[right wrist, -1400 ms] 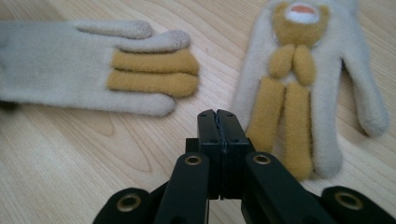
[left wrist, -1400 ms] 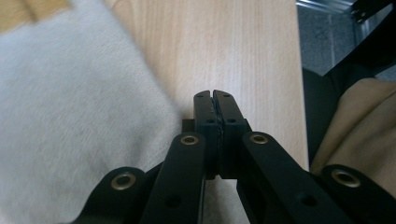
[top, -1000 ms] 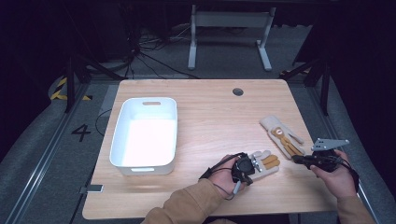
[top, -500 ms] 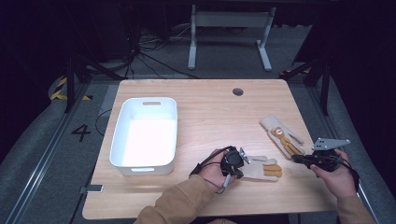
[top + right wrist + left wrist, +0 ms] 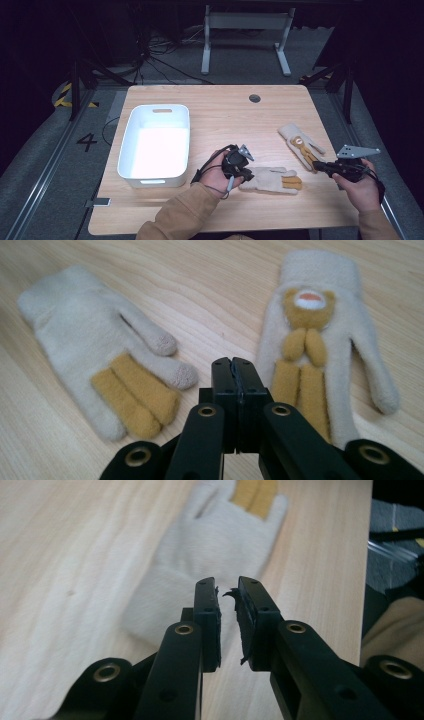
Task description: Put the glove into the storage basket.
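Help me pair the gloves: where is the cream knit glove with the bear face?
In the high view, the cream bear-face glove lies at the table's right side, just beyond the right gripper and up-right of the plain cream glove.

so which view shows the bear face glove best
The right gripper view: the bear face glove lies flat and close, face and fingers sharp. The high view shows it small, near the right gripper. The left gripper view shows another glove instead.
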Tool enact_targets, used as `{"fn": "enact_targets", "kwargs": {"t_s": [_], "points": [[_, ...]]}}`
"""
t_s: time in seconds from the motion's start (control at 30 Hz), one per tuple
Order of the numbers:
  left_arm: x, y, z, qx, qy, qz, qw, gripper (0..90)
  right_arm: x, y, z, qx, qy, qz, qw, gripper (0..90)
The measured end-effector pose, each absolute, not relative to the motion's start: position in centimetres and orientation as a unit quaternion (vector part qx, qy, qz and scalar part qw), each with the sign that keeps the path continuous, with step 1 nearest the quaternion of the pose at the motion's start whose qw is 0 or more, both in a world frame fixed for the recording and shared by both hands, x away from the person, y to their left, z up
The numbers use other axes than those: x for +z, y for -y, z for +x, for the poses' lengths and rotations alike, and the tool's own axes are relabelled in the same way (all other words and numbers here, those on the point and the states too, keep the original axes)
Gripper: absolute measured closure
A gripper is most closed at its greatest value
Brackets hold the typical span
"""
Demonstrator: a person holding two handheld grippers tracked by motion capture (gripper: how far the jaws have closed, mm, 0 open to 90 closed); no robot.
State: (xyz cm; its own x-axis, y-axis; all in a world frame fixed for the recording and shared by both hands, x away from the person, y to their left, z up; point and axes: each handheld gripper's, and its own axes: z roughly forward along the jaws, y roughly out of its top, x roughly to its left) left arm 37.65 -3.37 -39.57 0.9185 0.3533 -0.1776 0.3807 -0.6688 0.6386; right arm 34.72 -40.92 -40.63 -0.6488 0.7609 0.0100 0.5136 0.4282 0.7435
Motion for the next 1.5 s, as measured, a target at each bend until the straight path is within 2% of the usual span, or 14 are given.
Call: {"fn": "enact_targets", "kwargs": {"t_s": [0.27,0.4,0.57,0.67,0.7,0.73,0.83,1.0,1.07,1.5], "points": [[-38.7,0.2,38.8,0.01,-0.259,0.897,0.359,74.1,-40.3,40.5,35.6,0.38,-0.817,0.398,0.171,89.4],[-38.7,-0.8,39.0,0.01,-0.273,0.892,0.36,71.1,-40.1,40.2,36.3,0.381,-0.813,0.403,0.178,85.0],[-39.0,-2.5,38.9,0.014,-0.295,0.889,0.35,68.9,-39.7,39.9,38.3,0.386,-0.796,0.424,0.196,72.7],[-39.1,-3.0,38.9,0.015,-0.303,0.887,0.349,67.9,-39.6,39.8,39.0,0.384,-0.791,0.43,0.202,69.0],[-39.2,-3.6,38.9,0.014,-0.311,0.885,0.345,67.6,-39.7,39.7,39.9,0.383,-0.79,0.436,0.2,63.9],[-39.2,-3.6,38.9,0.014,-0.311,0.885,0.345,67.3,-39.7,39.7,39.9,0.383,-0.79,0.436,0.2,63.9],[-39.3,-4.5,38.9,0.013,-0.321,0.884,0.341,66.7,-40.0,39.3,41.5,0.365,-0.789,0.446,0.211,56.1],[-39.4,-4.9,38.9,0.013,-0.326,0.882,0.341,66.1,-40.7,38.8,43.0,0.341,-0.796,0.455,0.207,49.9],[-39.5,-5.0,38.9,0.011,-0.326,0.883,0.337,65.9,-41.4,38.5,44.0,0.324,-0.8,0.463,0.202,43.5],[-39.9,-4.7,39.1,0.009,-0.322,0.887,0.331,63.8,-44.1,37.6,45.9,0.267,-0.805,0.492,0.196,40.2]]}}
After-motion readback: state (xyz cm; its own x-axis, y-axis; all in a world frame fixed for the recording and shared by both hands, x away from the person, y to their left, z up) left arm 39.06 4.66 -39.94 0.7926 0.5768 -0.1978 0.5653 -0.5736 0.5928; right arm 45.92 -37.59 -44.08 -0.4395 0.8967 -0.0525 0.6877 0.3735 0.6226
